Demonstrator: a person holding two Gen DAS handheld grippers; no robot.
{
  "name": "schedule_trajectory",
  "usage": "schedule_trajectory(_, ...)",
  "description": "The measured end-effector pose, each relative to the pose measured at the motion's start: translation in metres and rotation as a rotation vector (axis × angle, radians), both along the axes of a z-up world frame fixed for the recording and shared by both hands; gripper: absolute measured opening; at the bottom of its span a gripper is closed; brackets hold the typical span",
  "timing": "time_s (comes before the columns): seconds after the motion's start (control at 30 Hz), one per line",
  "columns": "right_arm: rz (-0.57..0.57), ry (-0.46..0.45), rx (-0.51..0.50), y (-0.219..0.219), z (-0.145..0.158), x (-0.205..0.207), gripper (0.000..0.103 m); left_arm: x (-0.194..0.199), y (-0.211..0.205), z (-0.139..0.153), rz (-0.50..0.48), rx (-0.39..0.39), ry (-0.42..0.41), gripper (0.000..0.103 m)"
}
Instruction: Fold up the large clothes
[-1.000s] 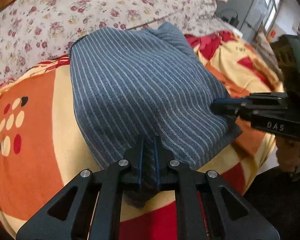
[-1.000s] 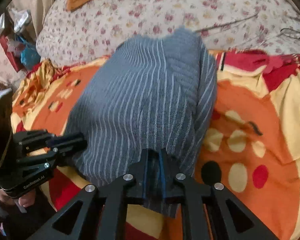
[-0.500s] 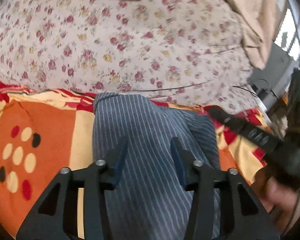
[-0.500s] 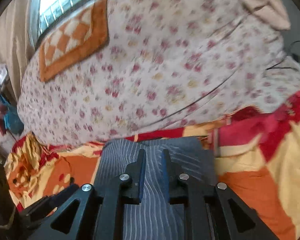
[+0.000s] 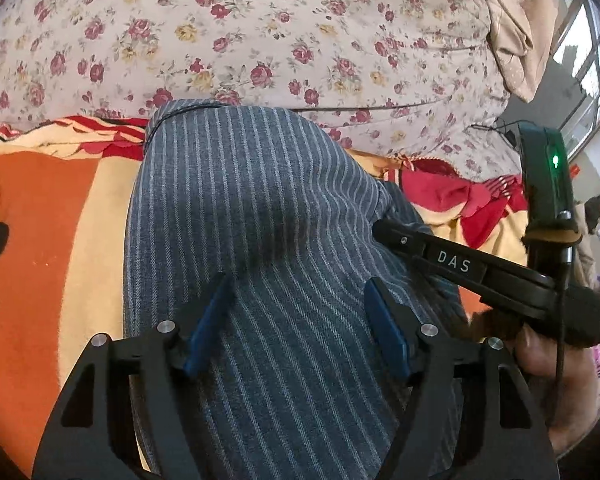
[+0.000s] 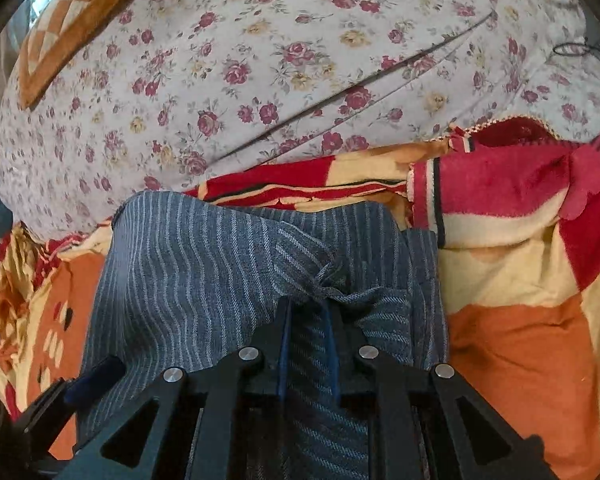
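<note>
Left claw: my jaws have just been opening and now stand spread, blue pads clear of the cloth, nothing pinched. The striped garment lies under and between them, flat on the blanket.

Right claw: pressed nearly together, pinching a bunched fold of the striped garment. Cloth puckers into a knot-like gather right at the fingertips and runs back between the pads.

Garment position: grey-blue with thin pale stripes, folded over on itself, on the orange, yellow and red blanket on the bed. Its far edge sits just beside the floral quilt.

In the left view I see the right claw coming in from the right, its tip over the garment's right edge, with a hand behind it. An orange checked cushion lies far left on the quilt.
</note>
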State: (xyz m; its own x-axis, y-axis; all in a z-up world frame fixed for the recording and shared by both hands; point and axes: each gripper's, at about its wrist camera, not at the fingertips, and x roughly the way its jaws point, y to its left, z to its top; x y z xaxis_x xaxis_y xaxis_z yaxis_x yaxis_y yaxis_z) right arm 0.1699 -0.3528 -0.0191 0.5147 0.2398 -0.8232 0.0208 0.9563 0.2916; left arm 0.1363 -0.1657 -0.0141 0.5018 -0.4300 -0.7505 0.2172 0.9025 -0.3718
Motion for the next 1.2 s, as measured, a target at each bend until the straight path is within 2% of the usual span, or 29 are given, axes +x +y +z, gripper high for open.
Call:
schedule_trajectory(0.1, -0.023, -0.009, 0.059, -0.007, 0.001, 0.002, 0.015, 0.003, 0.0, 0.0, -0.02, -0.037, 0.01, 0.08)
schedule_trajectory(0.23, -0.03, -0.002, 0.105, -0.012, 0.0, 0.002, 0.015, 0.005, 0.004, 0.004, -0.037, -0.076, 0.023, 0.08)
schedule_trajectory(0.33, -0.028, -0.003, 0.104, -0.012, 0.0, 0.002, 0.015, 0.014, 0.015, 0.027, 0.062, -0.075, -0.038, 0.08)
schedule_trajectory(0.4, -0.027, -0.004, 0.096, -0.011, 0.0, 0.002, 0.015, 0.029, 0.005, 0.039, 0.042, 0.011, -0.096, 0.077)
schedule_trajectory(0.43, -0.027, -0.006, 0.09, -0.011, 0.0, 0.002, 0.015, 0.045, -0.005, 0.037, 0.018, 0.075, -0.085, 0.064)
schedule_trajectory(0.47, -0.027, -0.008, 0.08, -0.009, 0.001, 0.002, 0.015, 0.056, -0.012, 0.034, 0.015, 0.119, -0.067, 0.059)
schedule_trajectory(0.5, -0.027, -0.01, 0.069, -0.008, 0.001, 0.001, 0.015, 0.068, -0.018, 0.03, 0.012, 0.167, -0.05, 0.056)
schedule_trajectory(0.53, -0.025, -0.013, 0.057, -0.006, 0.002, 0.001, 0.015, 0.082, -0.029, 0.02, 0.016, 0.274, -0.043, 0.055)
schedule_trajectory(0.57, -0.023, -0.017, 0.044, -0.005, 0.002, 0.0, 0.015, 0.093, -0.035, 0.007, 0.029, 0.347, -0.016, 0.055)
schedule_trajectory(0.6, -0.022, -0.018, 0.04, -0.004, 0.002, 0.0, 0.015, 0.101, -0.037, -0.009, 0.032, 0.365, 0.045, 0.055)
schedule_trajectory(0.63, -0.02, -0.018, 0.036, -0.004, 0.003, 0.0, 0.015, 0.108, -0.039, -0.024, 0.024, 0.364, 0.087, 0.058)
schedule_trajectory(0.77, -0.015, -0.016, 0.028, -0.004, 0.002, 0.001, 0.015, 0.109, -0.041, -0.024, 0.033, 0.375, 0.073, 0.059)
schedule_trajectory(0.8, -0.015, -0.014, 0.037, -0.006, 0.002, 0.001, 0.015, 0.109, -0.038, -0.023, 0.035, 0.356, 0.075, 0.059)
schedule_trajectory(0.9, -0.003, -0.023, 0.071, -0.011, 0.008, 0.0, 0.015, 0.098, -0.008, 0.002, 0.072, 0.213, 0.061, 0.059)
schedule_trajectory(0.97, 0.003, -0.08, 0.137, -0.024, 0.027, -0.007, 0.015, 0.078, 0.019, 0.026, 0.11, 0.159, 0.019, 0.059)
schedule_trajectory(1.03, -0.007, -0.177, 0.163, -0.044, 0.051, -0.02, 0.024, 0.053, 0.041, 0.039, 0.097, 0.159, -0.007, 0.067)
schedule_trajectory(1.07, -0.027, -0.226, 0.163, -0.056, 0.062, -0.029, 0.038, 0.044, 0.048, 0.041, 0.088, 0.172, -0.005, 0.069)
schedule_trajectory(1.1, -0.056, -0.267, 0.16, -0.07, 0.07, -0.039, 0.063, 0.035, 0.054, 0.04, 0.081, 0.185, 0.0, 0.07)
schedule_trajectory(1.17, -0.135, -0.317, 0.19, -0.098, 0.073, -0.061, 0.096, 0.013, 0.067, 0.03, 0.073, 0.191, 0.031, 0.07)
schedule_trajectory(1.2, -0.156, -0.319, 0.207, -0.105, 0.071, -0.067, 0.096, 0.006, 0.071, 0.024, 0.079, 0.191, 0.047, 0.07)
